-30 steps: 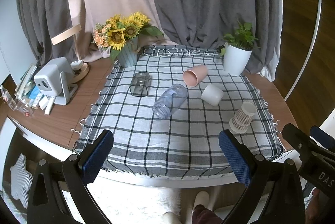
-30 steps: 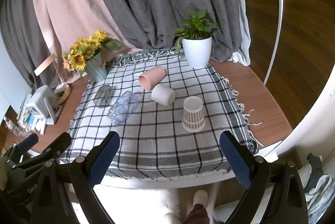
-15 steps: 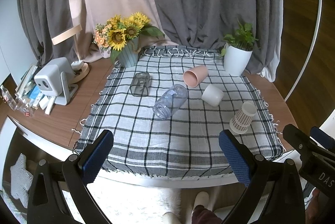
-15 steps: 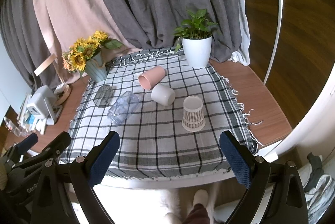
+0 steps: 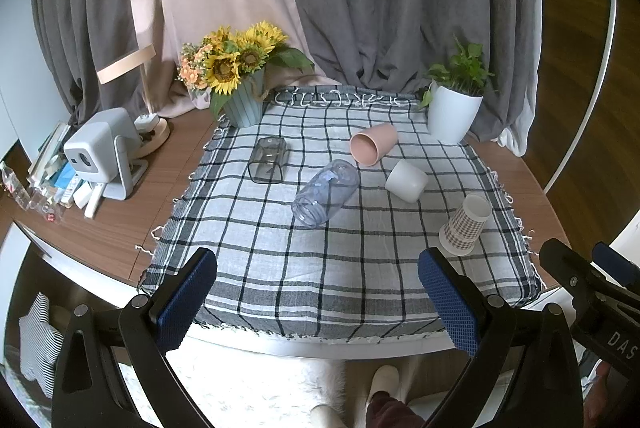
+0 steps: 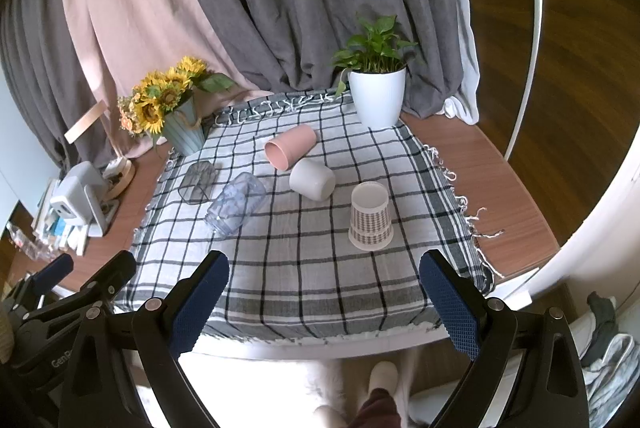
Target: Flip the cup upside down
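Several cups are on a checked cloth (image 5: pixel 280 260). A checked paper cup (image 5: pixel 464 224) (image 6: pixel 370 216) stands upside down at the right. A pink cup (image 5: pixel 374 148) (image 6: pixel 290 146), a white cup (image 5: pixel 406 182) (image 6: pixel 312 180), a clear bluish cup (image 5: pixel 324 192) (image 6: pixel 236 202) and a dark glass cup (image 5: pixel 268 160) (image 6: pixel 198 182) lie on their sides. My left gripper (image 5: pixel 316 300) and my right gripper (image 6: pixel 324 300) are both open and empty, held off the table's near edge, well short of the cups.
A sunflower vase (image 5: pixel 240 84) stands at the cloth's back left corner and a white potted plant (image 5: pixel 454 104) at the back right. A small white projector (image 5: pixel 100 152) and clutter sit on the wooden table at the left. Curtains hang behind.
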A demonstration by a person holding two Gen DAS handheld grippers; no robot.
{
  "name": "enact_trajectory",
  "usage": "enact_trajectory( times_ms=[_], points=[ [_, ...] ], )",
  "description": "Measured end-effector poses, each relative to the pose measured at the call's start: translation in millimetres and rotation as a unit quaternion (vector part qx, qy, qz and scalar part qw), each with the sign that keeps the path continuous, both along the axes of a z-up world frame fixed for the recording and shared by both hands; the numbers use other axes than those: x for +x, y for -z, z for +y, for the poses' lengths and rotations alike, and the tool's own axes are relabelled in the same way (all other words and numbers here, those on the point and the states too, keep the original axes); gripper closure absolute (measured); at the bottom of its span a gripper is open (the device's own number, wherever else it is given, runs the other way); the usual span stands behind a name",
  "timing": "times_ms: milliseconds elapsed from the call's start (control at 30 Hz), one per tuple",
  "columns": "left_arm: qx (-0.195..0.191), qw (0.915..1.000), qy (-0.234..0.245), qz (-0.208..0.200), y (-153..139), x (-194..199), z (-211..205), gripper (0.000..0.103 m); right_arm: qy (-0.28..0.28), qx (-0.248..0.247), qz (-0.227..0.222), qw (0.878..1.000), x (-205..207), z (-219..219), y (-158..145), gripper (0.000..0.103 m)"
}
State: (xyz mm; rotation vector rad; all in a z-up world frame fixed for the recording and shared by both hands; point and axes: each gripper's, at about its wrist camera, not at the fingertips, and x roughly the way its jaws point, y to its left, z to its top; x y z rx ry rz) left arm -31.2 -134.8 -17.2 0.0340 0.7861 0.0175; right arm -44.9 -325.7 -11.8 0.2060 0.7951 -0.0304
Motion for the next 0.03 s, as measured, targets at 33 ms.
enact_trajectory(
  times_ms=[33],
  points=[
    [0.001,1.0,0.001,0.0,0.5,1.2,0.6,0.0,0.0,0.0,0.0,1.0,-0.8,0.1,-0.2,0.007]
  ],
)
